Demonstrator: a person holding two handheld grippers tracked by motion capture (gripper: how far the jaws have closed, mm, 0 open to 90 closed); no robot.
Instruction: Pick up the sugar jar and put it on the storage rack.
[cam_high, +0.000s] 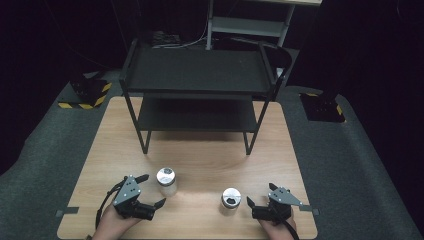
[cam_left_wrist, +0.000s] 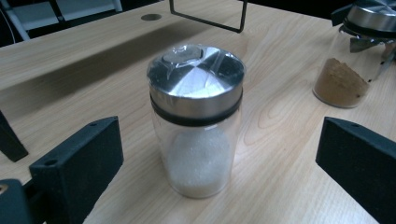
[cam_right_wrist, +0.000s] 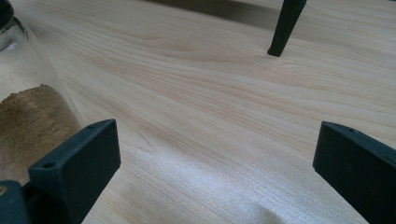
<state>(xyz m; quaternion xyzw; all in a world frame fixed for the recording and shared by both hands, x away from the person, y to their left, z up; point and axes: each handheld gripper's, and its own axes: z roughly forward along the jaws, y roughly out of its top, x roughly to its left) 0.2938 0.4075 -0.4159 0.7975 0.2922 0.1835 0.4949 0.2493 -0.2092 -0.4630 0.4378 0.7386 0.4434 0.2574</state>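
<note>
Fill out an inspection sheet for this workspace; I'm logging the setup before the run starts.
Surface: wooden table, bare grain, no spills seen.
Job's things: white-powder jar with steel lid, upright before the left gripper; brown-powder jar, upright beside the right gripper.
Clutter: nothing seen.
Grippers: left gripper open, jaws apart towards the white-powder jar, not touching; right gripper open, holding nothing.
Cables: black cable trailing from the left gripper.
Surroundings: black two-tier rack at the table's far side; grey floor; hazard-striped blocks behind.
</note>
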